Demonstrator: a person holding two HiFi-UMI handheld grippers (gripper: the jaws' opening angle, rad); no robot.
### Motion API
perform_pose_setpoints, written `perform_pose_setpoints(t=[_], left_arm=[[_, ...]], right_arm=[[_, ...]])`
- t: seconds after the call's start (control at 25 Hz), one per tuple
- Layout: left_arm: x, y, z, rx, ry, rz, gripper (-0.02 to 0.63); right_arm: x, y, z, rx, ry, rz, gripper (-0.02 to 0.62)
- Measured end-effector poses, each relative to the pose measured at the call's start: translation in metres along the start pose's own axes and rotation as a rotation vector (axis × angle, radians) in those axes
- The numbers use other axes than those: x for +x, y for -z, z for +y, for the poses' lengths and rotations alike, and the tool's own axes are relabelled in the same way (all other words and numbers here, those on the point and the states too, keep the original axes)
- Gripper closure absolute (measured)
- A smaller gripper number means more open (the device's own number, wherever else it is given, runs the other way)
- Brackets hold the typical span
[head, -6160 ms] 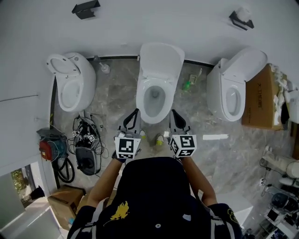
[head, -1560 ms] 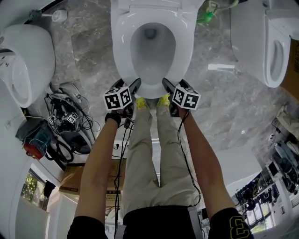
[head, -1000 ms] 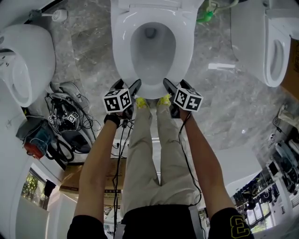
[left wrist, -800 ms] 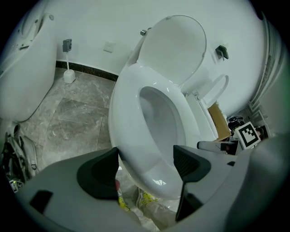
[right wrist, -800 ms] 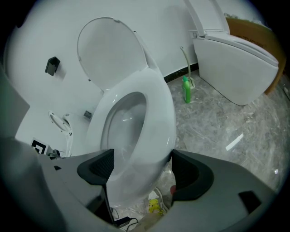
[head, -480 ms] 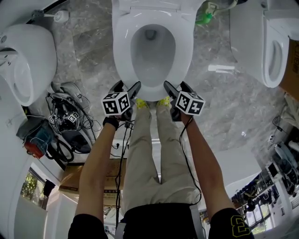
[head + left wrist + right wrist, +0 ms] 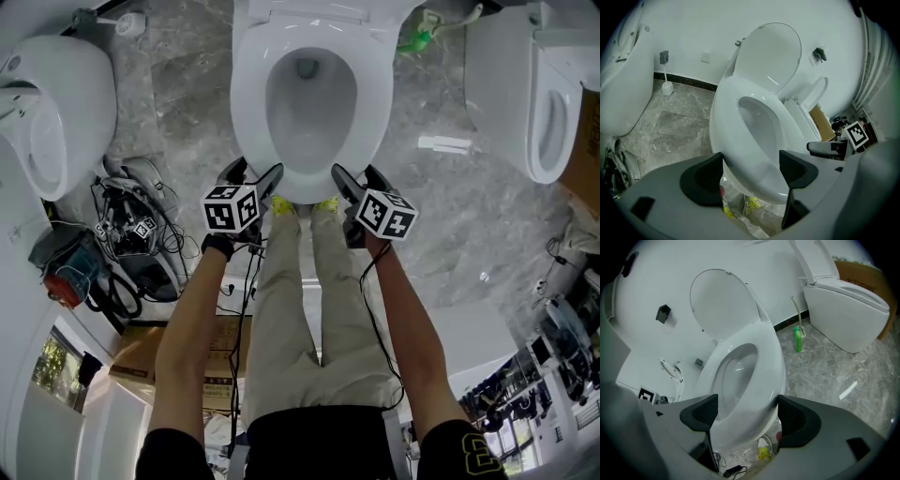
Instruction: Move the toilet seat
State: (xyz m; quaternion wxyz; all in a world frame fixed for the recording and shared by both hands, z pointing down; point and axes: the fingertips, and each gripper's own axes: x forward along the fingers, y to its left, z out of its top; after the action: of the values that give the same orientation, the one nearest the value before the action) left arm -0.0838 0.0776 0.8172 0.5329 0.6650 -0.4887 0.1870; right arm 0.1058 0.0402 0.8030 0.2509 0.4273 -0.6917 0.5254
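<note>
Head view: since a second earlier both marker cubes had drawn slightly nearer the camera. The left tool (image 7: 253, 178) and right tool (image 7: 357, 180) stayed at the front rim of the toilet seat (image 7: 248, 103), upper centre. The arms were stretched straight ahead, with the tools slanting down. Left gripper view: the jaws stood wide, the seat's front filling the gap and the pads (image 7: 710, 176) meeting it. Right gripper view: the same — wide jaws clasping the seat's rim.
</note>
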Motion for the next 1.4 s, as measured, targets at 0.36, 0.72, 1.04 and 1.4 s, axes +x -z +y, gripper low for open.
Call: perform_pose_setpoints(t=[0.36,0.72,1.04,1.4], left_arm=[[-0.018,-0.012,-0.012,-0.048,-0.016,-0.067,0.229],[-0.032,-0.026,-0.02,-0.053,-0.002,-0.098,0.229],[-0.048,-0.041,-0.03,-0.052,0.013,-0.118,0.229],[-0.066,-0.06,-0.044,-0.051,0.016,-0.143,0.229]], right_arm=[[-0.021,-0.007,0.013,-0.026,-0.043,-0.017,0.186],[-0.037,-0.018,0.025,-0.048,-0.085,-0.032,0.186],[-0.052,-0.031,0.039,-0.043,-0.099,-0.073,0.186],[-0.072,-0.05,0.057,-0.029,-0.12,-0.13,0.184]])
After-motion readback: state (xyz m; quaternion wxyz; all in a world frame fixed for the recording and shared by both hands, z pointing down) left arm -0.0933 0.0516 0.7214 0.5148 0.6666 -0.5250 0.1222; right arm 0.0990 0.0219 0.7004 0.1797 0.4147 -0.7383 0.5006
